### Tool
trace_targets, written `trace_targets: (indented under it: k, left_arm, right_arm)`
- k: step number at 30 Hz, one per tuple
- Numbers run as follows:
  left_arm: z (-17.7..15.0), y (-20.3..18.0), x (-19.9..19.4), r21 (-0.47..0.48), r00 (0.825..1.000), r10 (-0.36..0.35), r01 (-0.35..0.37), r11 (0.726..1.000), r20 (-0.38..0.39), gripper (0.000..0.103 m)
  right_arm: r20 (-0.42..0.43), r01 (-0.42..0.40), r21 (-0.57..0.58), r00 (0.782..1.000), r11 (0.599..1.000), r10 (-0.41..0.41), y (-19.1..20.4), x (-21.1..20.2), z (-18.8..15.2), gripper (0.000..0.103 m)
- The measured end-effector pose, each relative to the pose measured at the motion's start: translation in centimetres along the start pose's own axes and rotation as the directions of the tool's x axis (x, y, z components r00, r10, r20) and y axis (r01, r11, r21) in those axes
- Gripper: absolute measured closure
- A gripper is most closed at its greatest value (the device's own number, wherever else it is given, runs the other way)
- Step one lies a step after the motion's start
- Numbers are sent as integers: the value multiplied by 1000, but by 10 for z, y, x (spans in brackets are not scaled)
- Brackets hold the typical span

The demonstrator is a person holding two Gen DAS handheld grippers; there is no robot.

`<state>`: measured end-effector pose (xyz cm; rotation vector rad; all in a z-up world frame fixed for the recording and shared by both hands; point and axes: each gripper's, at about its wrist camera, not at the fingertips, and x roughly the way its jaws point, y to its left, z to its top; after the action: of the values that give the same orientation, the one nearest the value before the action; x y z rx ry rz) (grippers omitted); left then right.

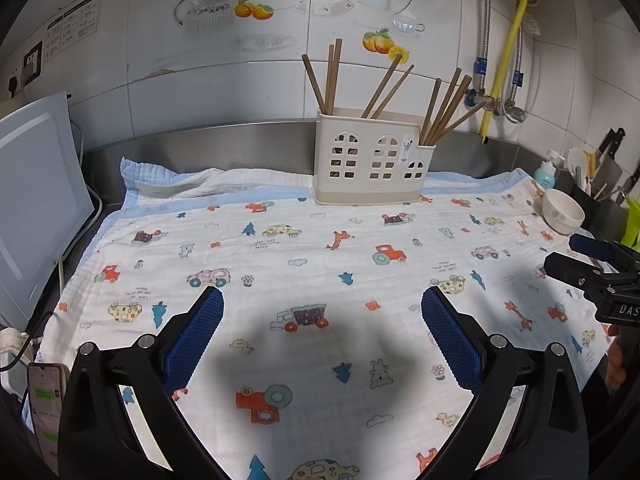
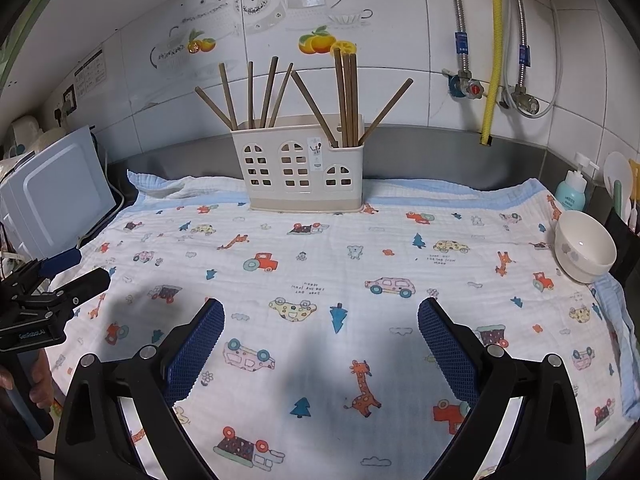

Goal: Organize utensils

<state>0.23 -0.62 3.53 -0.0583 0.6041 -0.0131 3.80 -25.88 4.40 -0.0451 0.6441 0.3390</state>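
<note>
A cream plastic utensil holder (image 1: 370, 160) with arched window cut-outs stands upright at the back of a printed muslin cloth (image 1: 304, 264) that covers the countertop, close against the steel backsplash (image 1: 224, 140). Brown wooden chopsticks (image 1: 384, 84) stand in its compartments, leaning at various angles: a few in the left section, a pair in the middle, and a denser bunch in the lower right section. In the right wrist view the same holder (image 2: 298, 168) sits at centre back with the chopsticks (image 2: 346, 98) fanned out above it.

The left gripper (image 1: 322, 300) hovers over the near part of the cloth with its blue-padded fingers (image 1: 200, 332) spread wide and nothing between them. The right gripper (image 2: 320, 312) hangs likewise released and empty above the cloth (image 2: 340, 264), well apart from the holder. Each gripper shows at the edge of the other's view, the two side by side.

A white ceramic bowl (image 2: 584, 246) rests on the right edge of the cloth, empty as far as its interior shows. Behind it stands a pale blue pump bottle (image 2: 572, 192). On the left side a white appliance (image 1: 36, 196) stands beside the cloth, and a phone (image 1: 46, 392) with a lit screen lies at the near left corner. A yellow hose (image 2: 494, 48) and braided metal hoses run down the tiled wall (image 2: 400, 40) to valves.
</note>
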Motion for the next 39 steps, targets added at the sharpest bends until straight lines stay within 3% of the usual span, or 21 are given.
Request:
trace_targets:
  k: [39]
  left_arm:
    - [-6,4,8,-20,1000,3,-4,1000,-26,5]
  right_arm:
    - [-14,8,-4,1000,1000,-8,-2,4,-4,9]
